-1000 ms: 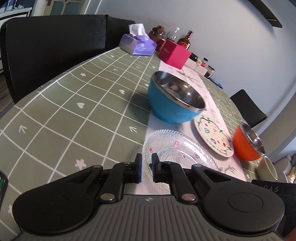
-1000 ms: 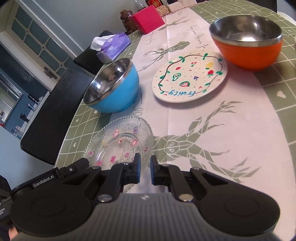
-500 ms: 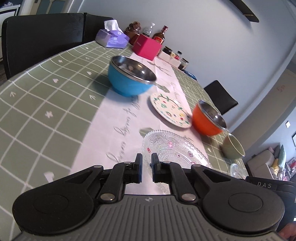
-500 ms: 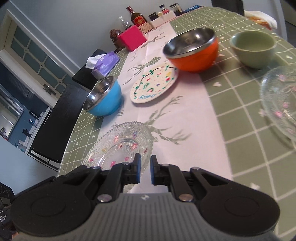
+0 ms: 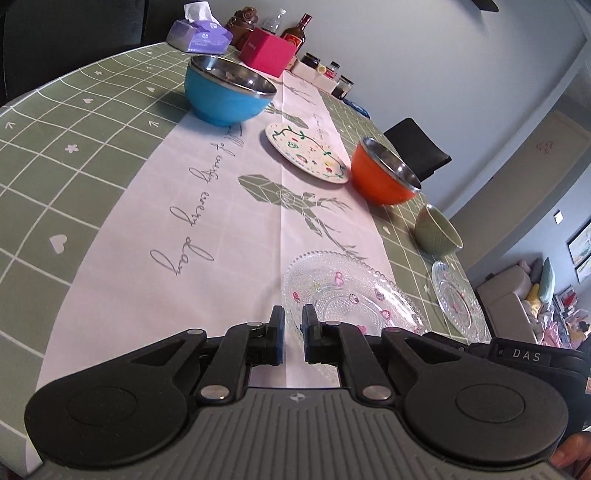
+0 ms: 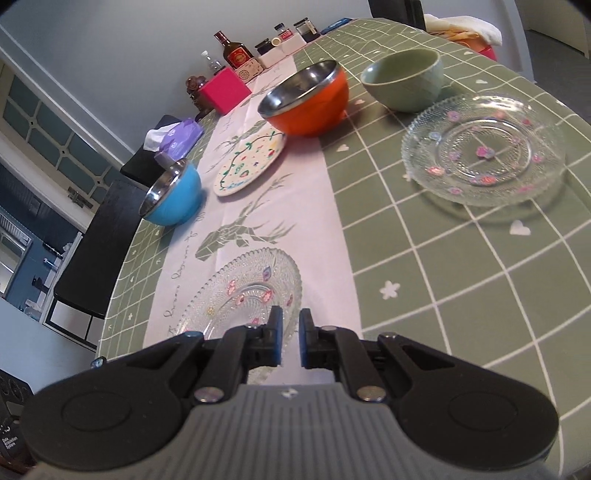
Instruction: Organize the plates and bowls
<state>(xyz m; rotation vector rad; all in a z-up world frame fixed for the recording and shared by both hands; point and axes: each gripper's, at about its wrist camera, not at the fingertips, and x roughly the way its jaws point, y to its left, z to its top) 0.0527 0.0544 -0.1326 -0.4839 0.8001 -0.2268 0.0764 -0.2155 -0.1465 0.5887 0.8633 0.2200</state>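
Observation:
Both grippers are shut on the rim of one clear glass plate with flower dots (image 5: 351,295), also seen in the right wrist view (image 6: 247,295): my left gripper (image 5: 293,334) on its left edge, my right gripper (image 6: 290,338) on its right edge. A second glass plate (image 6: 484,147) (image 5: 458,301) lies on the green cloth to the right. On the table stand a blue bowl (image 5: 227,90) (image 6: 173,195), a white fruit-painted plate (image 5: 306,151) (image 6: 251,162), an orange bowl (image 5: 384,173) (image 6: 306,99) and a green bowl (image 5: 437,232) (image 6: 404,79).
A white table runner (image 5: 207,206) runs down the green checked tablecloth (image 6: 461,258). At the far end stand a purple tissue box (image 5: 199,35), a pink box (image 5: 267,51), bottles and jars (image 6: 236,55). Black chairs (image 5: 417,147) stand around the table.
The held glass plate has travelled along the table, away from the blue bowl toward the green bowl and the second glass plate, which have come into view. Both grippers stayed shut on it.

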